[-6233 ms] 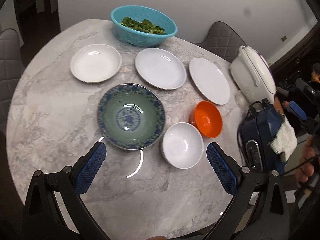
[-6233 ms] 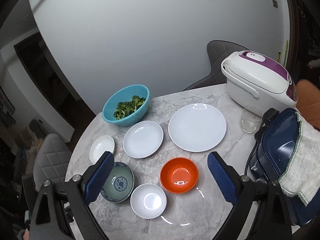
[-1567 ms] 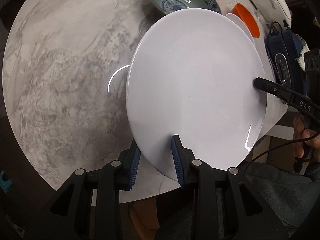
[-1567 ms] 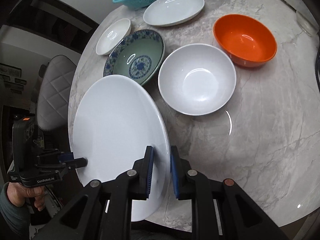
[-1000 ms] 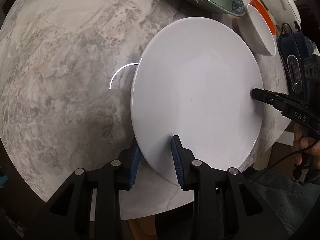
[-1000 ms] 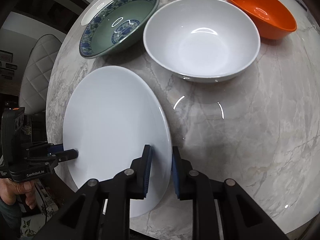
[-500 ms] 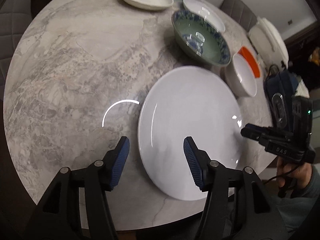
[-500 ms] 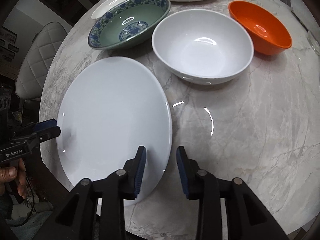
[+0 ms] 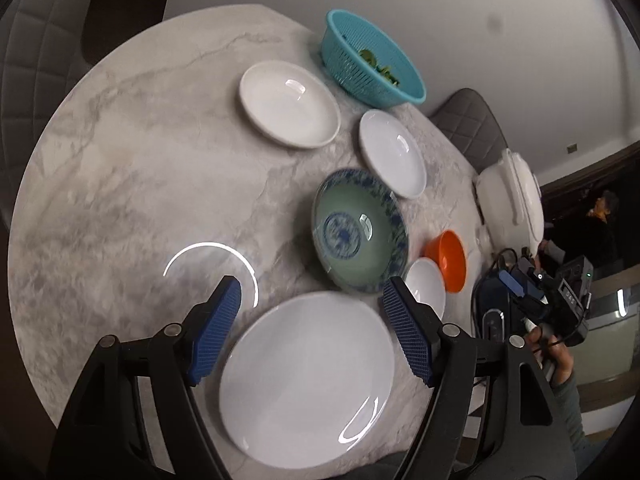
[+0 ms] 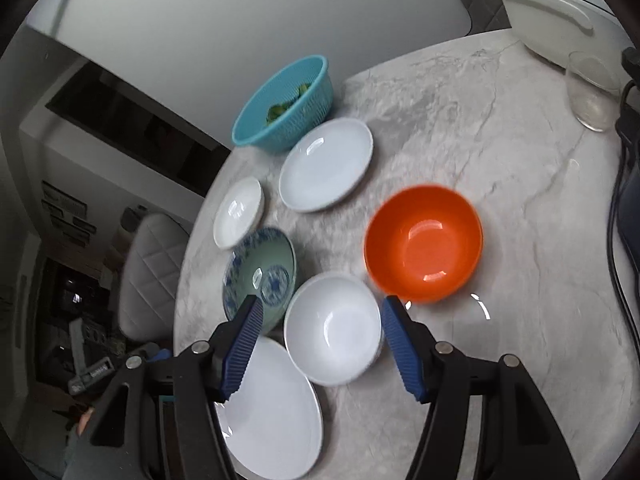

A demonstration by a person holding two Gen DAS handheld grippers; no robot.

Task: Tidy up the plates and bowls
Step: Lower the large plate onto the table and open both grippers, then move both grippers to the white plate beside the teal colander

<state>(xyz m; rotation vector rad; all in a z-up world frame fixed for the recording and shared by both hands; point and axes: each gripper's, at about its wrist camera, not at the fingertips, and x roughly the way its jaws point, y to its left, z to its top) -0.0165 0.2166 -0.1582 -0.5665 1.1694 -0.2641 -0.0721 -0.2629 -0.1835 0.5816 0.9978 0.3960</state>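
The large white plate (image 9: 308,376) lies flat at the near edge of the marble table (image 9: 120,184); it also shows in the right wrist view (image 10: 272,412). My left gripper (image 9: 312,300) is open and empty above its far rim. My right gripper (image 10: 320,320) is open and empty above the white bowl (image 10: 332,328). The blue-patterned green bowl (image 9: 358,230), the orange bowl (image 10: 424,244), a mid-size white plate (image 9: 392,154) and a small white plate (image 9: 288,104) sit farther back.
A teal colander (image 9: 370,60) with greens stands at the far edge. A white rice cooker (image 9: 512,200) and a drinking glass (image 10: 590,92) stand at the right. A dark blue appliance (image 10: 628,216) with a cord lies at the right edge. Grey chairs surround the table.
Both grippers let go of the large white plate, which now lies flat on the table. Both have opened wide, lifted and pulled back; the right one has swung toward the white bowl.
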